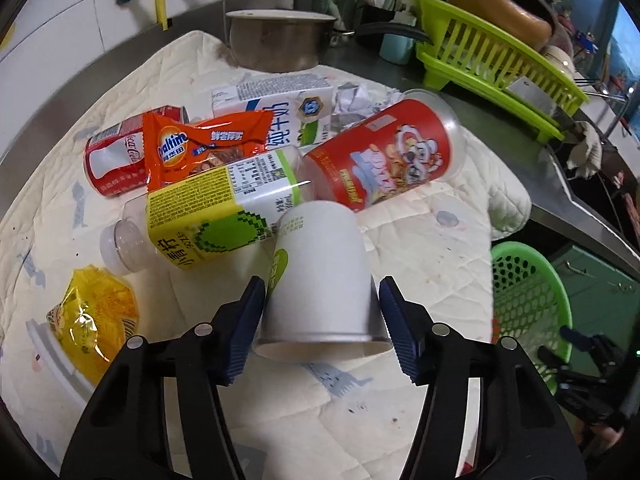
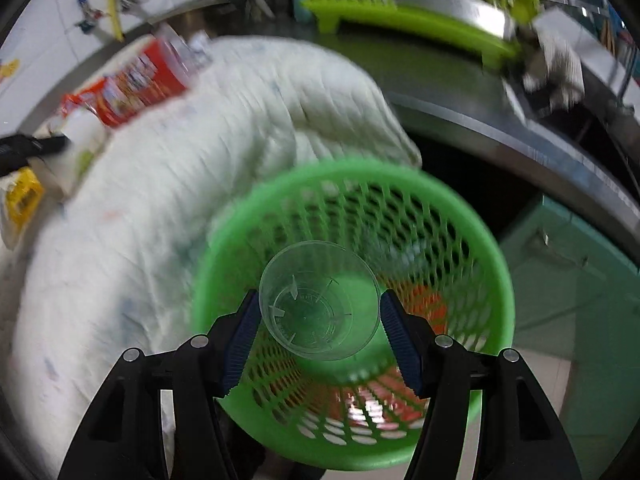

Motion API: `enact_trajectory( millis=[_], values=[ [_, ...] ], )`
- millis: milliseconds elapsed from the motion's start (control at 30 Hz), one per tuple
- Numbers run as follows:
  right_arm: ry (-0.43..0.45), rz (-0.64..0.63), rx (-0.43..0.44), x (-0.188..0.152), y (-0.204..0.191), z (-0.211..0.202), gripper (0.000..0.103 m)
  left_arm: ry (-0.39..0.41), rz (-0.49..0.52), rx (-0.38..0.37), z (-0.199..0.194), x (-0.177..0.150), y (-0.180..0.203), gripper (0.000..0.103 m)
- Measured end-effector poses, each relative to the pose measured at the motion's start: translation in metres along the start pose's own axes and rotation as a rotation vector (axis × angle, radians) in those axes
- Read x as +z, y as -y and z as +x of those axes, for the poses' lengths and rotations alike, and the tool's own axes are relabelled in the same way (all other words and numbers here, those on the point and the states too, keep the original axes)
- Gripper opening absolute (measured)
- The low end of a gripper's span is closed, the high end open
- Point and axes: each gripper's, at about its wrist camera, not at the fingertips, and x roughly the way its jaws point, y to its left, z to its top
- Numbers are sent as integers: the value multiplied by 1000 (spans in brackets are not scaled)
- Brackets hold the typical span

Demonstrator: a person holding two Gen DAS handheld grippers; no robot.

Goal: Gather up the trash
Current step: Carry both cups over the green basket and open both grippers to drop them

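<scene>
In the left wrist view my left gripper [image 1: 322, 324] is shut on a white paper cup [image 1: 320, 280] lying on its side on the quilted cloth [image 1: 420, 248]. Behind it lie a clear bottle with a yellow-green label [image 1: 216, 216], a red snack canister [image 1: 384, 152], an orange Ovaltine packet [image 1: 200, 140], a red cola can [image 1: 112, 160], a milk carton [image 1: 276, 104] and a yellow wrapper [image 1: 96, 312]. In the right wrist view my right gripper [image 2: 320, 320] is shut on a clear plastic cup [image 2: 320, 300], held over the green mesh basket [image 2: 492, 264].
A metal pot [image 1: 280, 40] and a lime dish rack [image 1: 496, 64] stand at the back of the steel counter. The green basket [image 1: 528, 288] sits below the counter's right edge. Crumpled paper [image 1: 356, 96] lies by the carton. The right wrist view is motion-blurred.
</scene>
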Motion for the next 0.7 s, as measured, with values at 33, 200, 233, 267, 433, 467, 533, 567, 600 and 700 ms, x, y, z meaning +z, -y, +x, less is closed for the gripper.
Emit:
enact_trajectory(
  millis=[33, 200, 233, 267, 433, 467, 533, 567, 600, 700],
  values=[
    [-18, 8, -2, -5, 2, 6, 59, 4, 0, -2, -4, -1, 1, 58],
    [-70, 35, -3, -19, 7, 25, 59, 42, 30, -40, -29, -5, 15, 58],
    [-77, 39, 0, -21, 8, 29, 59, 49, 45, -49, -34, -6, 21, 58],
    [-84, 45, -3, -23, 9, 32, 59, 53, 54, -54, -36, -6, 25, 58],
    [-94, 82, 6, -32, 17, 38, 59, 57, 113, -133, -47, -8, 59, 58],
    [-88, 89, 10, -33, 19, 36, 59, 54, 127, -150, -47, -8, 67, 58],
    [-66, 97, 2, -35, 23, 27, 61, 44, 149, -185, -45, -10, 83, 58],
    [-56, 102, 1, -37, 28, 21, 61, 36, 164, -201, -43, -11, 93, 58],
    [-41, 111, 3, -38, 32, 14, 64, 30, 179, -211, -41, -14, 102, 58],
    [6, 125, -13, -39, 42, -12, 67, -9, 228, -247, -27, -23, 133, 58]
  ],
)
